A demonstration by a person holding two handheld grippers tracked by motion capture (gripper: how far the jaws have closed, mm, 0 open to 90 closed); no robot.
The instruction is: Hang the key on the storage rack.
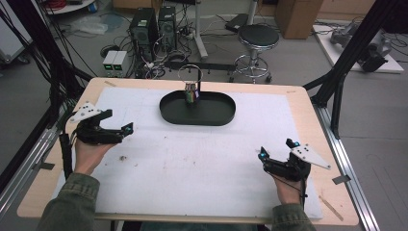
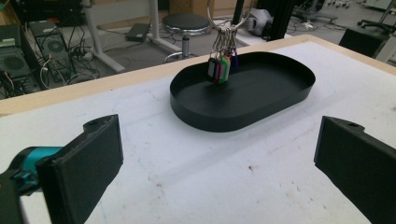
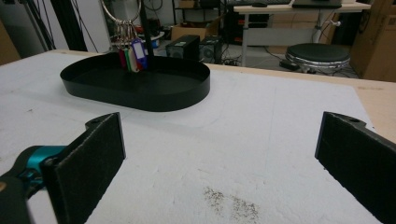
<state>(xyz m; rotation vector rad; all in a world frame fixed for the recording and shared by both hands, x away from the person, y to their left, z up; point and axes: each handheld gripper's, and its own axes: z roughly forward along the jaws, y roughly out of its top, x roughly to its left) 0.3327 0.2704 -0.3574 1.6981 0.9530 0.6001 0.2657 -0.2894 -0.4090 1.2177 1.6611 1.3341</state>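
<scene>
On the white-covered table (image 1: 202, 163), a black oval tray (image 1: 197, 114) sits toward the far edge, with a metal ring of coloured key tags (image 2: 221, 67) hanging over it. Well apart from it, the left gripper (image 1: 117, 122) and right gripper (image 1: 277, 149) both hold their jaws spread, gripping nothing.

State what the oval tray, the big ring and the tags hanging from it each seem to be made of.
Tray: probably matte black plastic or painted metal; thin even wall, dull sheen. Ring: metal, judging by its thin, bright, silvery wire. Tags: likely coloured plastic; flat, glossy pieces in green, red and blue.
</scene>
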